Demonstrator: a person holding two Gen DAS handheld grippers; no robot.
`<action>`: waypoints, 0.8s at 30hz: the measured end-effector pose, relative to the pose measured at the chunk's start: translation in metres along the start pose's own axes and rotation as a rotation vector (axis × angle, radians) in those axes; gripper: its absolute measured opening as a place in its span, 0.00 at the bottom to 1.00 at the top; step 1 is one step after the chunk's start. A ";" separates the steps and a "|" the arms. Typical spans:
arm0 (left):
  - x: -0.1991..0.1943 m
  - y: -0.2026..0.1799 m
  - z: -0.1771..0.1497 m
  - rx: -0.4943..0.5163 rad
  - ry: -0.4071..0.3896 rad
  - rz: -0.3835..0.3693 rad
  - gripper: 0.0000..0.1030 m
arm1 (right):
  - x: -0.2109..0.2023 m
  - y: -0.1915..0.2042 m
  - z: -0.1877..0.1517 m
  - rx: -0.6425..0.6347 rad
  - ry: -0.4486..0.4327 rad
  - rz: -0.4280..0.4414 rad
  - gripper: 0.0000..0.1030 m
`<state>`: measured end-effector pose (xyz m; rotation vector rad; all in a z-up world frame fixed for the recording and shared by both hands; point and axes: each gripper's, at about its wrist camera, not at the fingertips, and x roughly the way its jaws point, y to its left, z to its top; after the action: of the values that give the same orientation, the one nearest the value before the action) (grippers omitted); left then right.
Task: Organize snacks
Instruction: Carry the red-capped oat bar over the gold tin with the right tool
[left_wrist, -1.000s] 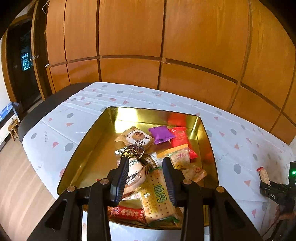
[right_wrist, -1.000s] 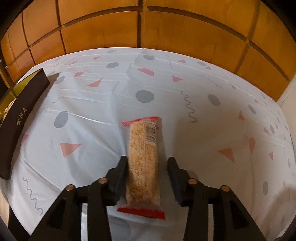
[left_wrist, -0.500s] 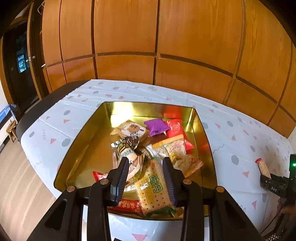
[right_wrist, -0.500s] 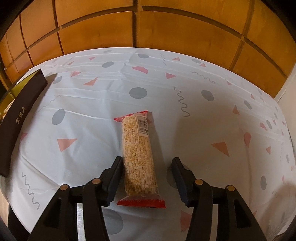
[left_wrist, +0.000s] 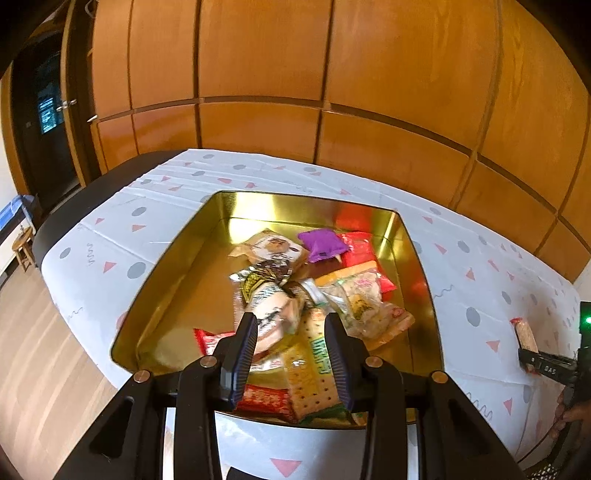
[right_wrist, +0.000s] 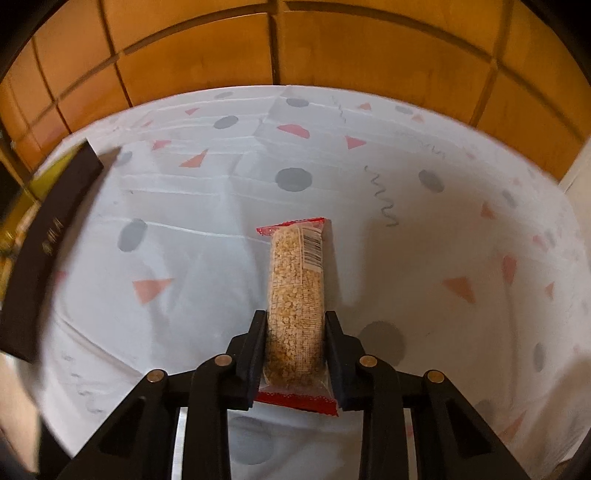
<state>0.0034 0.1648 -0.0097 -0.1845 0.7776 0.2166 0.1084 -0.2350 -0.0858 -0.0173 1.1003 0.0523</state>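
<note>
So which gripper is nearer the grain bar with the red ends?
Right. The right gripper has just closed on the grain bar; the left gripper hangs over the gold tin, well away.

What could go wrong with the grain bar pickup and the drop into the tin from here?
The right gripper, whose jaws have just been closing, pinches the grain bar near its lower end, so the long free end could sag or swing out. The gold tin is already heaped near the left gripper; the bar might land on top and slide.
</note>
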 end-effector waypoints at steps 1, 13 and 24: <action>-0.001 0.003 0.000 -0.006 -0.004 0.007 0.37 | -0.002 0.001 0.001 0.023 0.005 0.039 0.29; 0.000 0.042 -0.003 -0.089 0.001 0.067 0.37 | -0.062 0.139 0.019 -0.222 -0.079 0.354 0.29; 0.004 0.046 -0.004 -0.091 0.008 0.063 0.37 | -0.043 0.285 0.009 -0.495 0.003 0.430 0.32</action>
<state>-0.0083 0.2090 -0.0189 -0.2473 0.7822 0.3113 0.0827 0.0482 -0.0399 -0.2239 1.0552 0.7094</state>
